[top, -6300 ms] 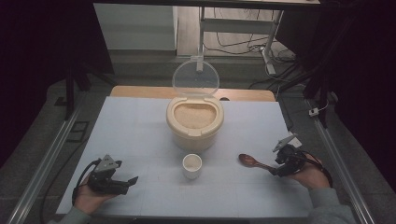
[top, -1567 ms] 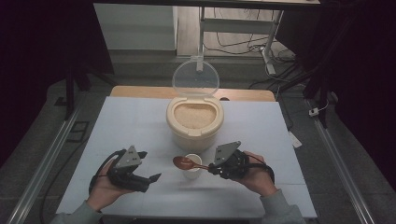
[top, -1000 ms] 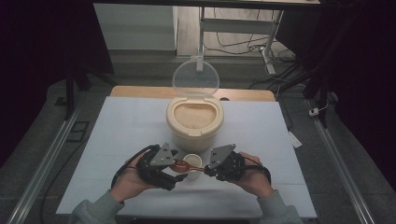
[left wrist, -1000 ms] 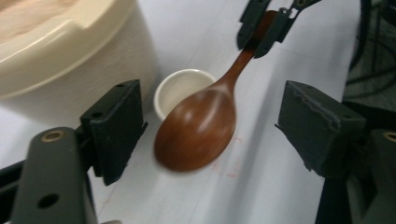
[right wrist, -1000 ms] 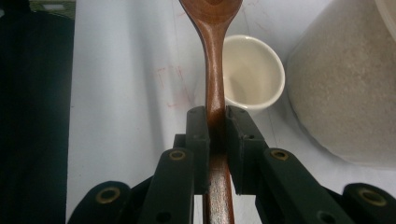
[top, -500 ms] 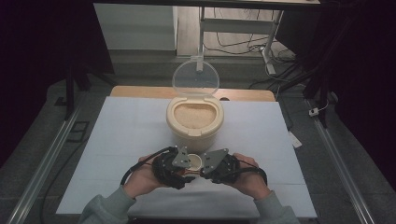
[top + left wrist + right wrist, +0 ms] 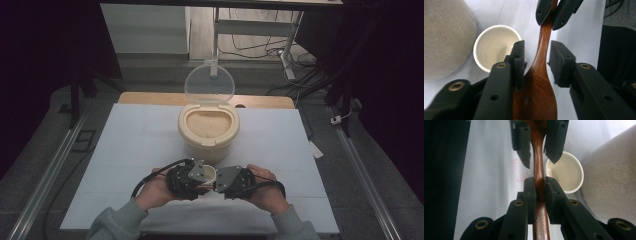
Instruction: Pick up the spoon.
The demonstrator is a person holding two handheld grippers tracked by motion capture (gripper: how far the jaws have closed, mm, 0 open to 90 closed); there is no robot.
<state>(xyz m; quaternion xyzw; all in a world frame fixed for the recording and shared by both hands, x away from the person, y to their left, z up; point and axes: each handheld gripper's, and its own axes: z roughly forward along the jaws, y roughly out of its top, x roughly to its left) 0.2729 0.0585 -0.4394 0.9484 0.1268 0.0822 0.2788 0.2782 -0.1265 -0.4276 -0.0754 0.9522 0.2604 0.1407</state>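
A brown wooden spoon (image 7: 541, 50) hangs level beside a small white cup (image 7: 494, 50), just above the white table. My right gripper (image 7: 539, 185) is shut on the spoon's handle (image 7: 538, 162). My left gripper (image 7: 537, 53) faces it, its jaws either side of the spoon's neck where the bowl begins. Those jaws have just been closing; a thin gap still shows at one pad (image 7: 560, 62). In the high view the left gripper (image 7: 197, 175) and right gripper (image 7: 225, 181) meet tip to tip over the cup (image 7: 210, 172), near the table's front.
A beige pot (image 7: 209, 125) holding pale grain stands just behind the cup, its clear lid (image 7: 210, 84) hinged up at the back. The white table sheet (image 7: 140, 140) spreads left and right. Cables trail from both grippers toward the person's sleeves.
The left gripper has come in from the left to meet the right one at the cup, and its jaws have narrowed around the spoon. The right gripper has kept still with the spoon.
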